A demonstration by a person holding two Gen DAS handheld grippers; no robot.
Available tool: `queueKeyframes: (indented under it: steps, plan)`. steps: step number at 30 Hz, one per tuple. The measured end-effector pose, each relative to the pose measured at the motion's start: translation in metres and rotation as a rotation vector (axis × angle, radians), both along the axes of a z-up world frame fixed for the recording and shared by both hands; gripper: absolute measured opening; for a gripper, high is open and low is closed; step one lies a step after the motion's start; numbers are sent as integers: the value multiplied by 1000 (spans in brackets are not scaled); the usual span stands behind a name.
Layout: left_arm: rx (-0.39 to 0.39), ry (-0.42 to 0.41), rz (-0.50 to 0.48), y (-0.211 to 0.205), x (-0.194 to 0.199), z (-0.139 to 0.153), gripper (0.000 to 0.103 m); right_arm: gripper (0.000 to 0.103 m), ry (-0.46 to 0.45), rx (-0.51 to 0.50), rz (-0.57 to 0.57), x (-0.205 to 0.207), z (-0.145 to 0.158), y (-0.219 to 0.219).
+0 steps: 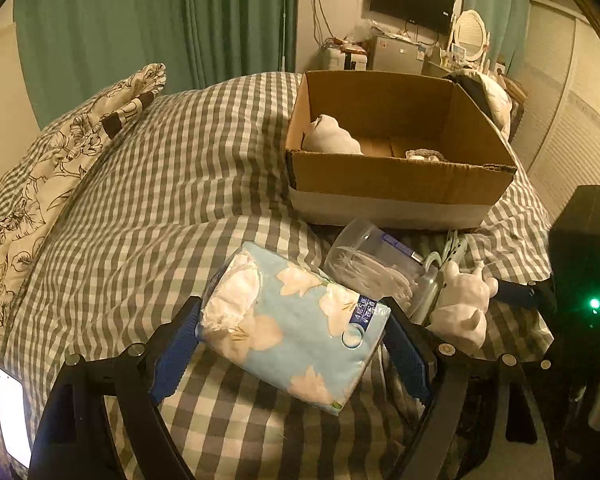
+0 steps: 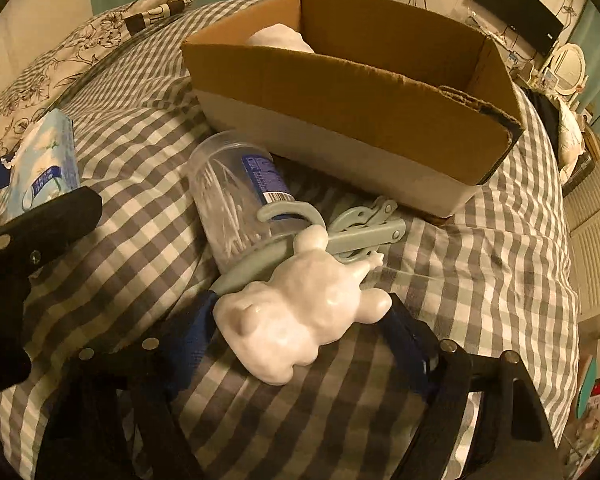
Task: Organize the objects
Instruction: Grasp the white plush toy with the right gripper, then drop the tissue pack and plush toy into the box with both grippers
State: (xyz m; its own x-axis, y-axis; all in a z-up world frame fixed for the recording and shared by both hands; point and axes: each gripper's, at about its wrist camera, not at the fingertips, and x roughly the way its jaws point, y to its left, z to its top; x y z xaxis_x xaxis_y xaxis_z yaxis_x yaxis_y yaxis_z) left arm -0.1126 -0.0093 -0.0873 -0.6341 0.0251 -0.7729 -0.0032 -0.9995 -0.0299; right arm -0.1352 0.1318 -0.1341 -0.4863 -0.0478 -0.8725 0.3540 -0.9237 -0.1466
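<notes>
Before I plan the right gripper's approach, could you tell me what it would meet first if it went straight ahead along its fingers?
The right gripper already has the white bear figurine between its fingers. Pushing on, it would probably meet the grey clothes hanger and the clear cotton swab container next, though depth is unclear.

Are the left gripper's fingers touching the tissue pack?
Touching. The left wrist view shows both blue pads of the left gripper pressed against the ends of the tissue pack, with no gap.
</notes>
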Motion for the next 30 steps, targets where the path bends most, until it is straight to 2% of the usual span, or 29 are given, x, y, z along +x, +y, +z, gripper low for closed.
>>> queueKeyframes:
  steps: [1, 2, 3, 14, 23, 30]
  plan:
    - [3, 3, 2, 0, 2, 1, 88, 79, 11, -4, 1, 2, 2, 1]
    - [5, 3, 3, 0, 3, 1, 88, 66, 23, -20, 5, 6, 5, 2]
    - [7, 3, 5, -1, 4, 2, 88, 63, 33, -23, 2, 8, 9, 4]
    - [4, 35, 7, 4, 26, 18, 88, 62, 144, -88, -26, 34, 48, 17]
    - [-11, 155, 12, 7, 43, 67, 88, 62, 301, -101, 7, 64, 114, 23]
    - [-41, 216, -1, 9, 33, 98, 88, 62, 413, -117, 15, 67, 164, 37]
